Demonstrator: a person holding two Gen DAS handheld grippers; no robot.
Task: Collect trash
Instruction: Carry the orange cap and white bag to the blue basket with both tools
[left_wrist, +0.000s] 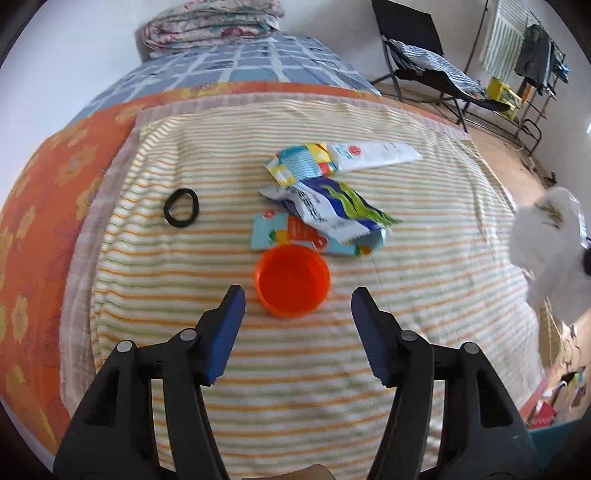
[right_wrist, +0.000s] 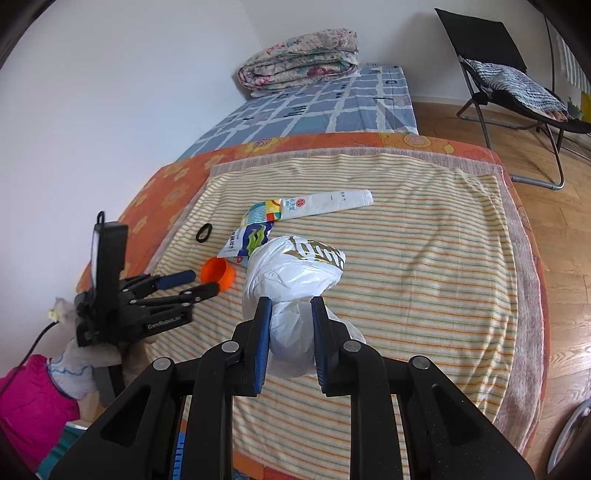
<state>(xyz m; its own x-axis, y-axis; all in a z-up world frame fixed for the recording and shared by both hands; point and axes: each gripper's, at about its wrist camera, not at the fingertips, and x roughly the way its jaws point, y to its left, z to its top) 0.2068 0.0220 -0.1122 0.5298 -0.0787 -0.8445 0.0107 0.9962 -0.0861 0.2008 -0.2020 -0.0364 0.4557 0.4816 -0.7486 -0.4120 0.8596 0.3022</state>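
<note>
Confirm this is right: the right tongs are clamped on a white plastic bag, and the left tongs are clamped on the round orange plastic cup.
One part is wrong. The left tongs stand open around the round orange plastic cup, not clamped, as the left wrist view shows. The right tongs are indeed clamped on the white plastic bag.

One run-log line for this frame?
left gripper: open, short of orange plastic cup | right gripper: shut on white plastic bag | crumpled snack wrappers: on striped towel
</note>
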